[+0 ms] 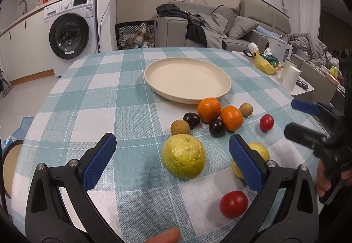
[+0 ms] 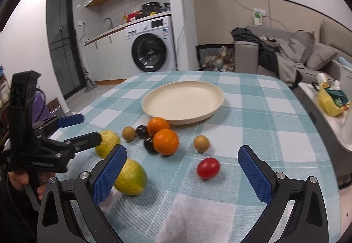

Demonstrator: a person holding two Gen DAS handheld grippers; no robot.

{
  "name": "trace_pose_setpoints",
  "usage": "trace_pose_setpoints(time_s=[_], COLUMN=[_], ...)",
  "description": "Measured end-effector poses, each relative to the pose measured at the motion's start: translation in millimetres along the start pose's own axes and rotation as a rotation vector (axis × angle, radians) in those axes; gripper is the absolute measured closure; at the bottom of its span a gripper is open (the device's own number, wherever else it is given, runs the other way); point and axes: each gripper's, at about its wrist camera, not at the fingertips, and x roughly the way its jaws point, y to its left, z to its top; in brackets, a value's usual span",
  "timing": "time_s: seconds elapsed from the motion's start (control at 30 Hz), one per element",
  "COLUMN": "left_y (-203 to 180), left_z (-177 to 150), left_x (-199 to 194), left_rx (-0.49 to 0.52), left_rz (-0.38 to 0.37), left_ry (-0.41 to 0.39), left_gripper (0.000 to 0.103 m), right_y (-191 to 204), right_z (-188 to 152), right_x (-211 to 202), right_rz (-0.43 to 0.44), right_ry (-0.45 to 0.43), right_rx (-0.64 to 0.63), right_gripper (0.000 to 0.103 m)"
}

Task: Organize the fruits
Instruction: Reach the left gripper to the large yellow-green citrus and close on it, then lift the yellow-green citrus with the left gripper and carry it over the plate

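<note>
On the checked tablecloth point(image 1: 92, 97), the left gripper point(image 1: 172, 156) is held wide open around a yellow-green fruit point(image 1: 183, 156), apparently lined up for a grasp; the fruit is roundish, no clear long axis. Beyond it, the oranges point(image 1: 209, 109) and small fruits are clustered before the empty plate point(image 1: 187, 79). At right, the right gripper point(image 2: 182, 171) is held open above a cherry tomato point(image 2: 208, 167)

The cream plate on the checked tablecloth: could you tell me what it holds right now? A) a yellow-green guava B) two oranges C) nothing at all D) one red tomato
C: the cream plate is bare in both views, while the oranges and the other fruit lie on the tablecloth in front of it.
</note>
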Motion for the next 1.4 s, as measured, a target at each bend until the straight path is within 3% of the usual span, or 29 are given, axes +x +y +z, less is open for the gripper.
trace_pose_setpoints(time_s=[0.23, 0.5, 0.7, 1.13, 1.23, 1.27, 1.4], left_y=[6, 8, 8, 2, 1, 1, 0], left_z=[1, 1, 1, -2, -3, -3, -4], left_x=[12, 22, 31, 44, 47, 49, 47], left_rx=[-0.006, -0.005, 0.000, 0.028, 0.028, 0.026, 0.025], left_rz=[0.017, 0.020, -0.007, -0.074, -0.105, -0.113, -0.131], left_ry=[0.050, 0.087, 0.127, 0.180, 0.198, 0.202, 0.193], left_gripper=[0.001, 0.002, 0.020, 0.038, 0.054, 0.056, 0.056], right_y=[23, 36, 41, 47, 47, 47, 48], right_z=[-4, -9, -11, -14, -14, -14, -15], right_x=[17, 27, 33, 49, 53, 53, 54], right_rz=[0.016, 0.069, 0.107, 0.162, 0.175, 0.180, 0.165], right_ry=[0.117, 0.175, 0.216, 0.303, 0.314, 0.317, 0.317], right_rx=[-0.056, -0.072, -0.066, -0.038, -0.031, -0.030, -0.039], right_gripper=[0.000, 0.001, 0.013, 0.038, 0.045, 0.051, 0.052])
